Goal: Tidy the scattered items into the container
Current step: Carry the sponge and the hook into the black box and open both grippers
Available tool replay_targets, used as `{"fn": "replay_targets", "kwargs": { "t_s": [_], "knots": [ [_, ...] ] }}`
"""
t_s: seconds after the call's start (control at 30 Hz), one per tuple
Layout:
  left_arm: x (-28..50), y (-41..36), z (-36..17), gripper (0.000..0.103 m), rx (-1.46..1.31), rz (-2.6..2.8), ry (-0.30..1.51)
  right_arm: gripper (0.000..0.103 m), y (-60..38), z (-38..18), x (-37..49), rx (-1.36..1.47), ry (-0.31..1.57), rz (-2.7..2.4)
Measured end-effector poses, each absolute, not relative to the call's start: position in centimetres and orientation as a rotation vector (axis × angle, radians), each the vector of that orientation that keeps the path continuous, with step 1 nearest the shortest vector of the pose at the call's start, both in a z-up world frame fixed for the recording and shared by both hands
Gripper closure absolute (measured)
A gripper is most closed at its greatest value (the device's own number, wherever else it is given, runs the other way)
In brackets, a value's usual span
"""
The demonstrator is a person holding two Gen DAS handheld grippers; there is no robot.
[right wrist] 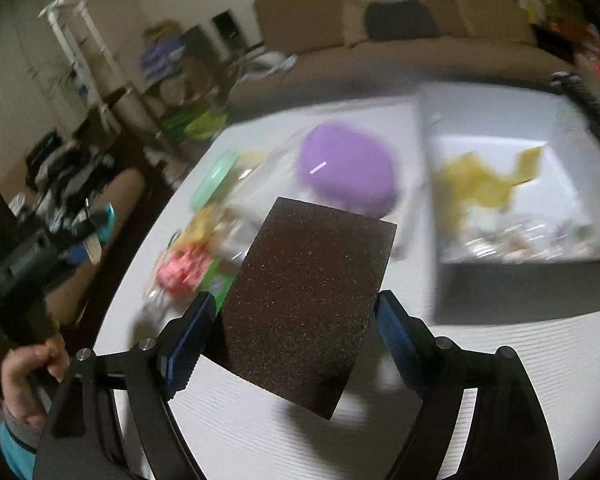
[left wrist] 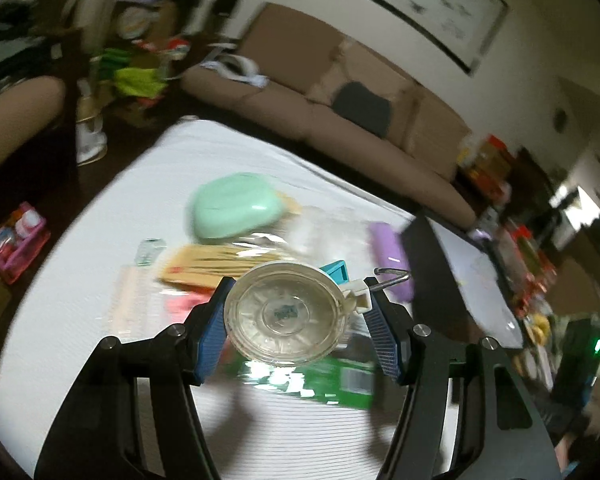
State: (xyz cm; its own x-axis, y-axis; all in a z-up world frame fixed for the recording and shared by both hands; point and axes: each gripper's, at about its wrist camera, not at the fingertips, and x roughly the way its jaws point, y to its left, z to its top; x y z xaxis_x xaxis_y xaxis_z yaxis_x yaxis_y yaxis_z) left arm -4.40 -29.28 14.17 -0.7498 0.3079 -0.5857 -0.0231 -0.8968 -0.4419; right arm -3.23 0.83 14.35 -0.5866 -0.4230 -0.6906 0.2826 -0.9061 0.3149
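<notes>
Right gripper (right wrist: 296, 312) pinching a dark speckled rectangular sponge block (right wrist: 306, 304) could drop it short of the white open box (right wrist: 496, 284) at two o'clock if its hold loosens.

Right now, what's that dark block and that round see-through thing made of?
The dark block looks like coarse foam or abrasive sponge: matte, speckled, grainy all over. The round see-through thing looks like clear glossy plastic, a suction cup with a metal hook, though blur leaves that open.
</notes>
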Motion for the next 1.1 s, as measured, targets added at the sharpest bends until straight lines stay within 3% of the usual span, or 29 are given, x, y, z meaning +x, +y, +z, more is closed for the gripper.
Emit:
{"fn": "replay_targets", "kwargs": {
  "t_s": [0.4, 0.57, 0.83, 1.0, 1.07, 1.1],
  "knots": [
    [-14.0, -5.8, 17.5, 0.043, -1.077, 2.482, -0.284, 0.019, 17.6, 20.9, -13.6, 1.135, -0.25, -2.658],
    [-21.4, 2.8, 18.1, 0.043, -1.163, 2.454, -0.155, 0.019, 20.7, 19.4, -21.1, 1.224, -0.151, -2.651],
    [-30.0, 9.7, 13.0, 0.043, -1.37, 2.499, -0.008, 0.019, 23.5, 14.2, -27.3, 1.352, -0.071, -2.668],
    [-33.0, 10.3, 11.4, 0.028, -1.477, 2.545, -0.059, 0.017, 23.5, 13.1, -30.4, 1.384, -0.033, -2.684],
    [-33.0, 9.6, 11.4, 0.017, -1.484, 2.549, -0.074, 0.017, 23.9, 12.6, -31.1, 1.442, -0.029, -2.679],
    [-32.8, 9.3, 11.6, 0.017, -1.471, 2.547, -0.086, 0.016, 24.1, 12.4, -31.1, 1.455, -0.027, -2.68]
  ]
}}
